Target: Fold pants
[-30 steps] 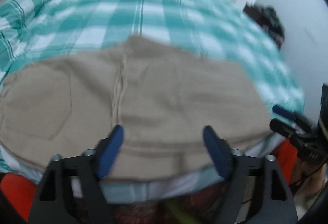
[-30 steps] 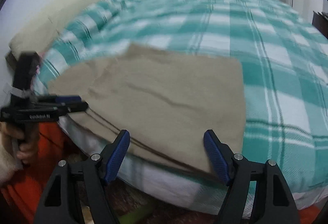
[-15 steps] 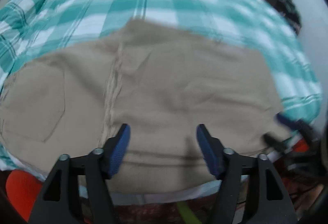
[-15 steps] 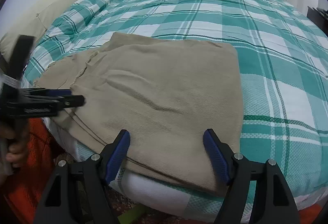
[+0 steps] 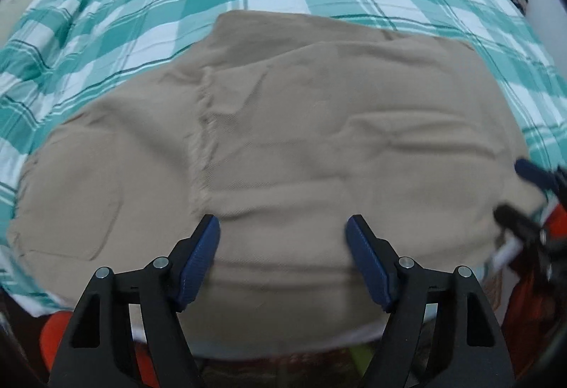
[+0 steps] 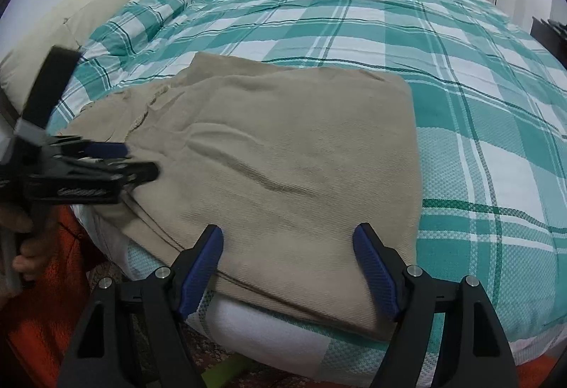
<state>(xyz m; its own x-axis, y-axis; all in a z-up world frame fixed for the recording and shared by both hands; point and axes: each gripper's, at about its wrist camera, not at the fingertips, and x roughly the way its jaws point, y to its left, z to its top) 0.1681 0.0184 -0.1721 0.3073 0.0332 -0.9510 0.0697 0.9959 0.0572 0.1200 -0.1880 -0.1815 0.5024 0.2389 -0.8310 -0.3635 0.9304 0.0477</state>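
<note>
Pants [image 5: 301,147], tan and already doubled over, lie flat on the near edge of the bed [image 6: 443,44], spreading out ahead of both claws and partly under their tips. Judging by this, a further fold is about to start, and the next move calls for each claw to nip the near hem and carry it away across the cloth. The left claw [image 5: 283,256] points steeply down over the hem beside the fly seam, its jaws closing but not yet pinching cloth. The right claw [image 6: 288,260] tilts down over the leg end, jaws spread, nothing gripped. A hand [image 6: 24,246] holds the left tool's handle.
</note>
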